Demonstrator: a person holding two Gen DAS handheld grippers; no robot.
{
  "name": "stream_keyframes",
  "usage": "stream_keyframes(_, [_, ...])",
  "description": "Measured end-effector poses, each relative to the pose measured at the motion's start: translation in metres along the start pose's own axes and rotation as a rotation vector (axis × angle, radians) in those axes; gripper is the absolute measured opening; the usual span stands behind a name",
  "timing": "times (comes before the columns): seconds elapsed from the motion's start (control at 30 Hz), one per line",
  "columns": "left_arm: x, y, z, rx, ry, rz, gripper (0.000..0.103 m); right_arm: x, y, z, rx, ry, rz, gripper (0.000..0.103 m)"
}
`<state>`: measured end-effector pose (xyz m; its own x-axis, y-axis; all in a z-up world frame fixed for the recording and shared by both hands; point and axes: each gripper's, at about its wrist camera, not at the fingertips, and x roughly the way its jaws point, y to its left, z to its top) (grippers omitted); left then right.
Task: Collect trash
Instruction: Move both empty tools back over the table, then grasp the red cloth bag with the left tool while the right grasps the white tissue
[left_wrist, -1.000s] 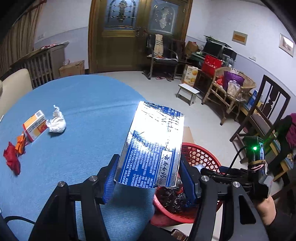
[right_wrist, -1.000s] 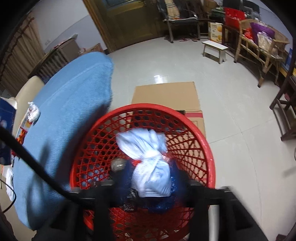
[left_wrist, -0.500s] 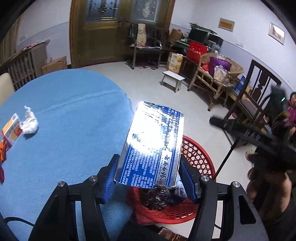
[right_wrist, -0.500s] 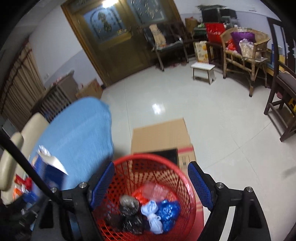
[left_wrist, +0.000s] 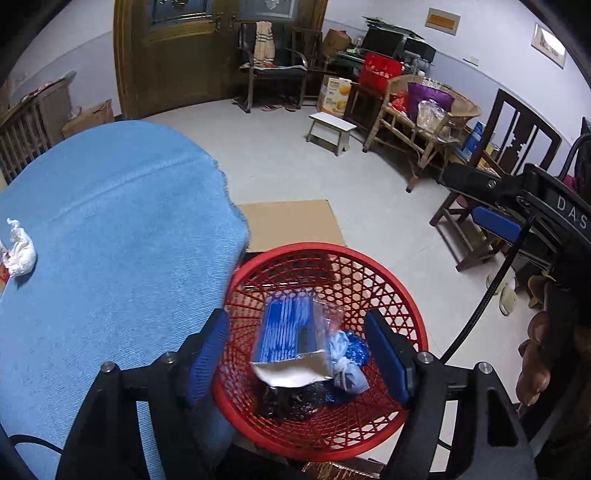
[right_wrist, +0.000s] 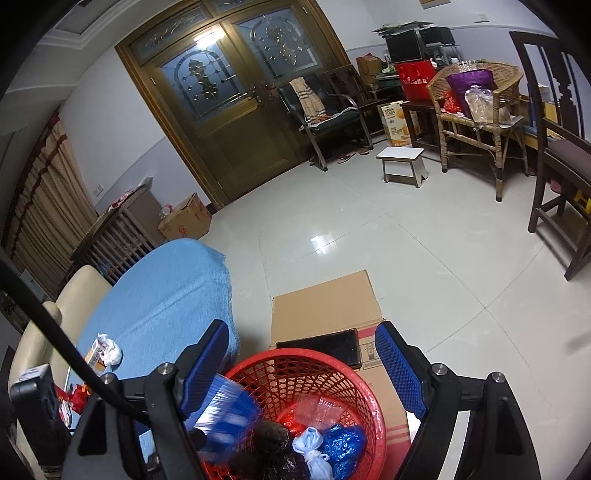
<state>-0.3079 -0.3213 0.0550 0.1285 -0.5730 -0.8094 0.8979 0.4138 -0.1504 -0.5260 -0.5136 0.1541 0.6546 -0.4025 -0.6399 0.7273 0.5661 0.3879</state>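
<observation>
**Now the blue packet is in the red basket**

Plainly, the left gripper (left_wrist: 295, 354) hangs over the red basket (left_wrist: 369, 258) with its blue pads spread and nothing pressed between them; its jaws have just been opening. The blue-and-silver packet (left_wrist: 288, 332) sits inside the basket, blurred, clear of both pads, its silver end toward the camera. Under and beside it lie a knotted pale blue bag (left_wrist: 347, 373), a crinkled blue wrapper (left_wrist: 356, 349) and a dark bag (left_wrist: 291, 398).

From the right wrist view, the right gripper (right_wrist: 303, 362) also stands wide with nothing in it, held above the near rim of the same basket (the packet shows there only as a blue smear at the left wall (right_wrist: 229, 410)).

The basket stands on the floor against the edge of the blue-covered table (left_wrist: 110, 258), with a flat sheet of cardboard (left_wrist: 291, 221) behind it. On the table, well apart from the basket, remain a crumpled white tissue (left_wrist: 20, 254), a small orange-and-white box (right_wrist: 94, 356) touching the tissue, and some red scraps (right_wrist: 77, 397) nearer the table's edge.
</observation>
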Motion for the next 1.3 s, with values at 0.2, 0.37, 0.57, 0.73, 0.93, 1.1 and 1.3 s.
stream_keyframes(0.2, [-0.024, 0.023, -0.005, -0.061, -0.041, 0.002, 0.076, 0.004, 0.014, -0.002, -0.033, 0.022, 0.010, 0.085])
stream_keyframes(0.37, [-0.050, 0.053, -0.011, -0.152, -0.102, 0.036, 0.076, 0.013, 0.039, -0.011, -0.089, 0.067, 0.050, 0.085])
stream_keyframes(0.57, [-0.082, 0.101, -0.026, -0.273, -0.167, 0.101, 0.077, 0.021, 0.080, -0.028, -0.176, 0.112, 0.102, 0.085])
stream_keyframes(0.73, [-0.103, 0.141, -0.046, -0.371, -0.214, 0.183, 0.077, 0.026, 0.115, -0.041, -0.249, 0.162, 0.132, 0.085])
stream_keyframes(0.93, [-0.135, 0.184, -0.073, -0.474, -0.257, 0.310, 0.077, 0.029, 0.155, -0.063, -0.344, 0.206, 0.195, 0.085])
stream_keyframes(1.1, [-0.159, 0.219, -0.099, -0.574, -0.277, 0.407, 0.077, 0.034, 0.182, -0.075, -0.398, 0.232, 0.257, 0.084])
stream_keyframes(1.3, [-0.170, 0.266, -0.124, -0.704, -0.271, 0.481, 0.077, 0.047, 0.208, -0.087, -0.448, 0.272, 0.284, 0.084])
